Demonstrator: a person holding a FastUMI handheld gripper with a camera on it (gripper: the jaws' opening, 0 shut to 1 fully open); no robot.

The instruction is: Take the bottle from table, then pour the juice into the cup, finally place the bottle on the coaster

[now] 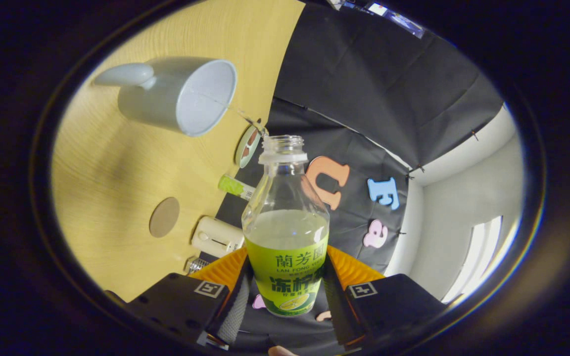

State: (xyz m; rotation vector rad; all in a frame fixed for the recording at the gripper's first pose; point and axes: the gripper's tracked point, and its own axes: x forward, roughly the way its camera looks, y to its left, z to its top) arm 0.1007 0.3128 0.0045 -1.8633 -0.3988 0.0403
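Observation:
My gripper is shut on a clear plastic bottle with a green label, both fingers pressing its lower body. The bottle has no cap and holds pale juice about halfway up. The whole view is rolled, so the wooden table stands tilted beside the bottle. A pale grey-blue cup with a handle lies beyond the bottle's mouth, its opening facing the neck. A thin stream of liquid runs from near the bottle's mouth to the cup's rim. A round brown coaster lies flat on the table, nearer the fingers than the cup.
A small cream box sits at the table's edge near the coaster. A green-labelled tube and a round tin lie along the same edge. The black cloth wall hangs behind, with a white wall beyond it.

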